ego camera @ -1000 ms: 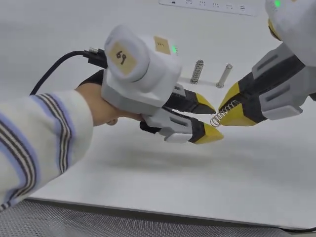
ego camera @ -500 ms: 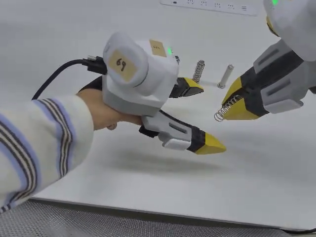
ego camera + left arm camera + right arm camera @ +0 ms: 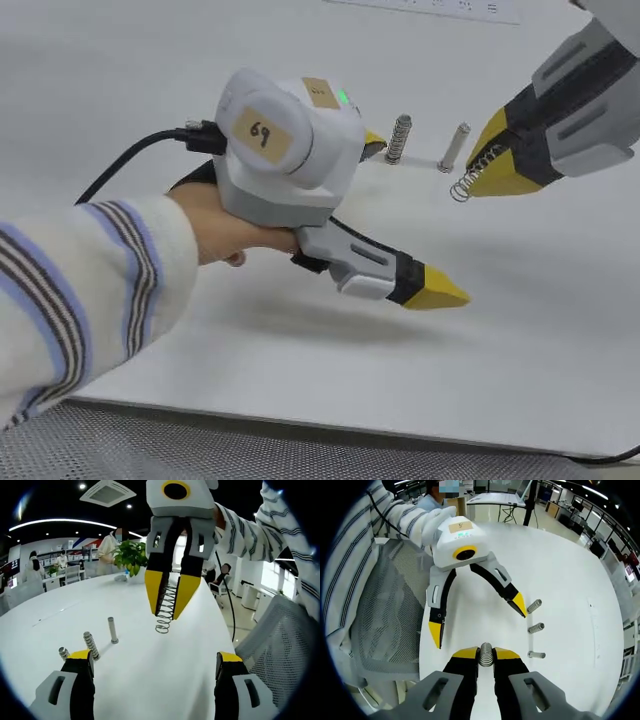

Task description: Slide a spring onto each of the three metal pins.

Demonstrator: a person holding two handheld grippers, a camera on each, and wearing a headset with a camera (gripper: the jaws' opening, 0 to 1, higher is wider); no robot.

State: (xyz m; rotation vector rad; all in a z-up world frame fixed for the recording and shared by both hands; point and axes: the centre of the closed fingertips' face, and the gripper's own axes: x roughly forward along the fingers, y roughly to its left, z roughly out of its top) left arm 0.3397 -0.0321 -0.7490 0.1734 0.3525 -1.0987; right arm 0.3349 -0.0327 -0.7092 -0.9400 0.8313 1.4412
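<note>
The spring (image 3: pixel 161 626) is a light, thin wire coil. It is likely springy and easy to kink or flick away, so I judge it best pinched near one end, leaving the other free for the pin. The right hand-held gripper (image 3: pixel 487 655) is clamped on it in the air, near the bare pin (image 3: pixel 456 147). The left hand-held gripper (image 3: pixel 410 220) gapes wide, empty. The white counter (image 3: pixel 520 300) looks smooth and slick. Beyond is an open office with a potted plant (image 3: pixel 131 555).

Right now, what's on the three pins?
A spring sits on the first pin and another on the middle pin; the third pin is bare. In the head view the left gripper hides one sprung pin.
</note>
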